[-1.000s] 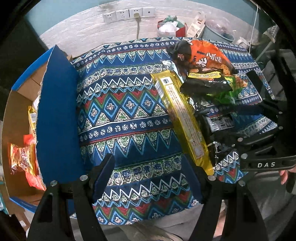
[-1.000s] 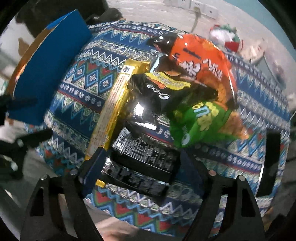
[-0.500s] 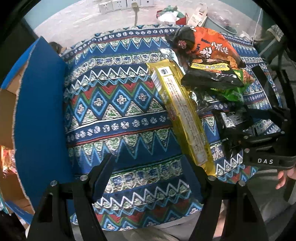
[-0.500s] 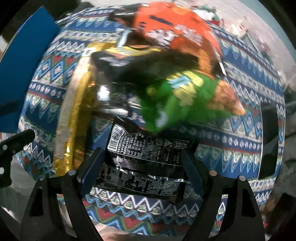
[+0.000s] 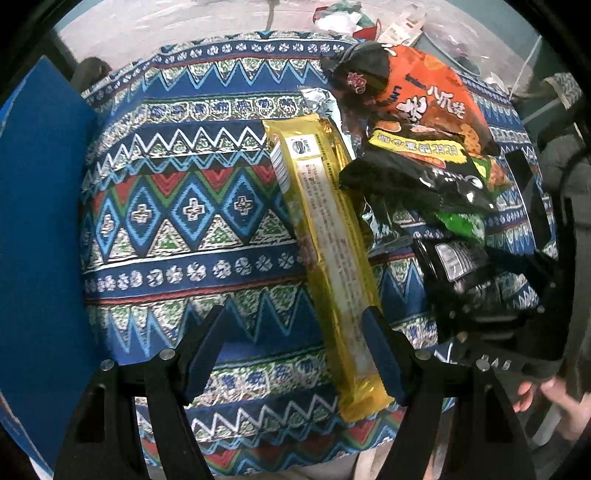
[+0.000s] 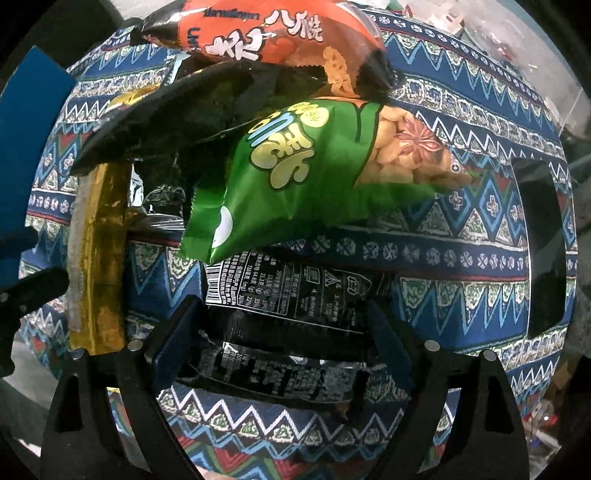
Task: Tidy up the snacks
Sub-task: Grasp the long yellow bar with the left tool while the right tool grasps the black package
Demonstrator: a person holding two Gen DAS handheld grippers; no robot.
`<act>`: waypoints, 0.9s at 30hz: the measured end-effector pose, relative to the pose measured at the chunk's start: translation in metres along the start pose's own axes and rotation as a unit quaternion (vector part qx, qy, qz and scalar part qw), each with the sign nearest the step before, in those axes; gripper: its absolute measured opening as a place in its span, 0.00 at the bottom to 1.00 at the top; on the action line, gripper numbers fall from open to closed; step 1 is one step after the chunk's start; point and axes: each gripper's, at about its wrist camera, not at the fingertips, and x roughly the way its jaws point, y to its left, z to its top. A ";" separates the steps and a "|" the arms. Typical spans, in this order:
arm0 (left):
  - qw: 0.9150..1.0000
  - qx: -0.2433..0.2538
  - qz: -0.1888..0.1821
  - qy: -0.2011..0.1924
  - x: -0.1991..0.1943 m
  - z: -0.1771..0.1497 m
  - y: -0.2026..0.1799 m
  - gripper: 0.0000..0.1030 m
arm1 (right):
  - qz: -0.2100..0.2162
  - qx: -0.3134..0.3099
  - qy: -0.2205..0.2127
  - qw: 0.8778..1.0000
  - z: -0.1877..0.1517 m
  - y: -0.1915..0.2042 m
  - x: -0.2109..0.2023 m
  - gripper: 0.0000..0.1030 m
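snacks: orange bag [image 6: 280, 33], green bag [image 6: 295, 173], gold pack [image 5: 332, 266] heaped on table [image 5: 177, 206], unsorted
right gripper [image 6: 284, 332]: spread around black packet [image 6: 288, 317]
left gripper [image 5: 295, 354]: released, empty

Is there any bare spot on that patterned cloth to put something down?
Yes: the wide stretch of patterned cloth between the blue box flap and the long gold packet lies bare. Right of that packet it is crowded: orange bag, green bag and black packets overlap.

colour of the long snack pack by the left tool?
Gold-yellow long foil snack pack; clearest in left wrist view.
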 end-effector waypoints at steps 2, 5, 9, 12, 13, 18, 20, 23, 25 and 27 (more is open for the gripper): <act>1.000 -0.008 -0.004 -0.002 0.002 0.004 -0.001 0.77 | -0.011 -0.011 0.002 1.000 0.000 0.001 0.004 0.87; 1.000 -0.012 -0.007 -0.004 0.007 0.011 -0.004 0.79 | -0.014 -0.021 -0.003 1.000 0.001 0.007 0.011 0.90; 1.000 -0.013 -0.003 0.003 0.015 0.021 -0.009 0.79 | -0.012 -0.034 -0.009 0.999 0.000 0.005 0.012 0.90; 1.000 -0.011 0.002 0.011 0.025 0.025 -0.017 0.79 | -0.009 -0.035 -0.010 0.999 -0.004 -0.010 0.011 0.88; 1.000 -0.008 0.001 0.014 0.029 0.027 -0.019 0.79 | -0.008 -0.037 -0.012 0.999 -0.007 -0.013 0.010 0.86; 1.000 0.010 0.001 0.005 0.039 0.029 -0.034 0.55 | -0.007 -0.045 -0.024 0.999 -0.020 -0.034 -0.005 0.70; 1.000 0.019 -0.013 0.011 0.042 0.029 -0.037 0.37 | -0.005 -0.046 -0.026 0.999 -0.022 -0.039 -0.007 0.69; 0.999 0.035 0.006 -0.006 0.037 0.024 -0.042 0.30 | -0.010 -0.051 -0.028 0.998 -0.025 -0.044 -0.010 0.67; 0.999 0.044 0.020 -0.013 0.032 0.017 -0.045 0.29 | -0.011 -0.053 -0.030 0.998 -0.029 -0.044 -0.013 0.67; 0.998 0.046 0.029 -0.018 0.029 0.013 -0.044 0.28 | -0.012 -0.053 -0.033 0.998 -0.029 -0.038 -0.016 0.67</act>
